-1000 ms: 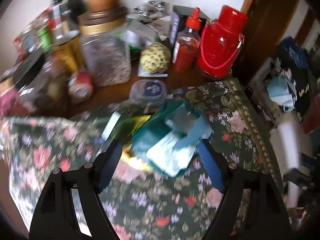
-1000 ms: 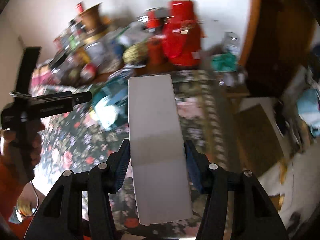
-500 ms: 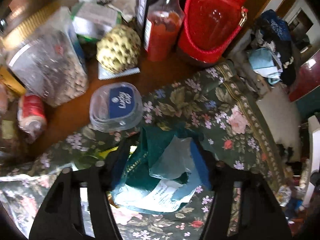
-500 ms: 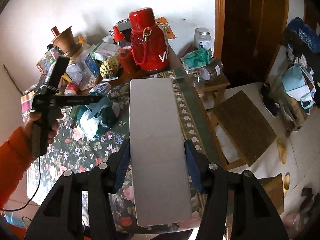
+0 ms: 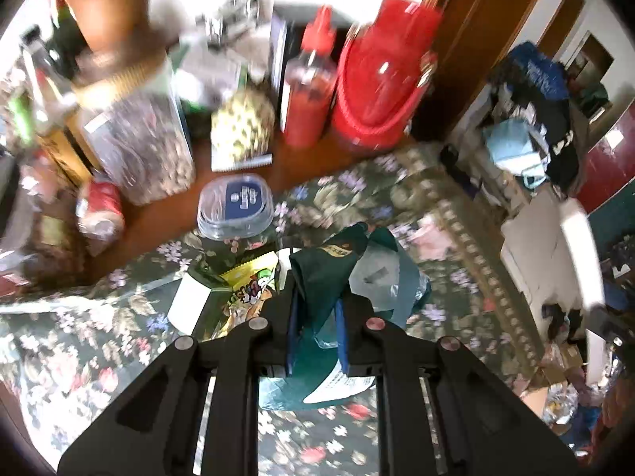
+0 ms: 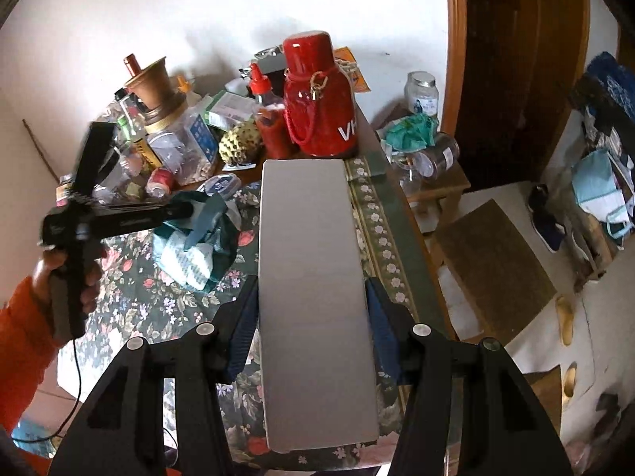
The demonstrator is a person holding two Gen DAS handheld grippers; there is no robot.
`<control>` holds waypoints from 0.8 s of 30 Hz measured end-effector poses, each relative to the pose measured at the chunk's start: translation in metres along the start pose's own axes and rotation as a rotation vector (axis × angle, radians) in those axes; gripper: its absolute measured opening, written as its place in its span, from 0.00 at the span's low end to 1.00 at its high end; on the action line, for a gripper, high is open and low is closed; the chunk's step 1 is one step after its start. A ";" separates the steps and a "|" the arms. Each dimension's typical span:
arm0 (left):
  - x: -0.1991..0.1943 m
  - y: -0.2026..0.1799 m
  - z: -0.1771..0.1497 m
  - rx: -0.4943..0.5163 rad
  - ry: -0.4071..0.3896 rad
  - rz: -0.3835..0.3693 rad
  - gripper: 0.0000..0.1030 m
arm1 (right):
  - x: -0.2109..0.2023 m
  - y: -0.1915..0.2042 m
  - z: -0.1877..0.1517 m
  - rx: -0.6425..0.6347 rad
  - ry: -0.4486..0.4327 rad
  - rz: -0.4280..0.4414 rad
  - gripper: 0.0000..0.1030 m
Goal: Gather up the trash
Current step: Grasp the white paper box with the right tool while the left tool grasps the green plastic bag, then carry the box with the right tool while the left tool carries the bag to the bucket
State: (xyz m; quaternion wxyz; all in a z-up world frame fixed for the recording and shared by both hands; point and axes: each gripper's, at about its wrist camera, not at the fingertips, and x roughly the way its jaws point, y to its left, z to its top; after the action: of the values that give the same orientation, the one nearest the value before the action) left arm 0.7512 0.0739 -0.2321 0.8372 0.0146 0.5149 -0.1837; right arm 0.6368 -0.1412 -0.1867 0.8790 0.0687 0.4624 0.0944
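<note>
Left gripper (image 5: 317,313) closing on crinkled teal wrapper (image 5: 325,273)

Crinkled glossy green plastic bag (image 5: 323,277), matt grey card box (image 6: 315,277), floral cloth tablecloth (image 5: 397,194), glossy red plastic flask (image 6: 321,107)

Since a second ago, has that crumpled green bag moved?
Yes. The green bag, pinched between the closing jaws of the left gripper, now hangs above the floral tablecloth instead of lying on it.

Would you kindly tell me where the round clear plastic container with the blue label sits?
The round clear plastic container sits left of centre in the left wrist view, at the floral tablecloth's edge.
</note>
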 end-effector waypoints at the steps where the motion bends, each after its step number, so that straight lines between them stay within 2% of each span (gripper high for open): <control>1: -0.014 -0.007 -0.003 0.002 -0.030 0.018 0.14 | -0.003 0.000 0.001 -0.009 -0.005 0.003 0.47; 5: -0.052 -0.025 -0.015 -0.022 -0.104 0.084 0.14 | -0.015 -0.002 0.004 -0.043 -0.029 0.024 0.47; 13: -0.132 -0.052 -0.059 -0.189 -0.264 0.245 0.14 | -0.050 -0.009 0.009 -0.129 -0.088 0.110 0.47; 20: -0.188 -0.067 -0.118 -0.345 -0.341 0.351 0.14 | -0.076 -0.009 0.004 -0.210 -0.111 0.187 0.47; 24: -0.214 -0.073 -0.147 -0.382 -0.358 0.382 0.14 | -0.090 -0.004 -0.003 -0.226 -0.124 0.213 0.47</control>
State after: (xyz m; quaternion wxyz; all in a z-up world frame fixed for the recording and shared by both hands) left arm 0.5163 0.1001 -0.1034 0.9213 -0.0790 0.3728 0.0773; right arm 0.5848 -0.1658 -0.1174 0.8930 0.0239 0.3837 0.2339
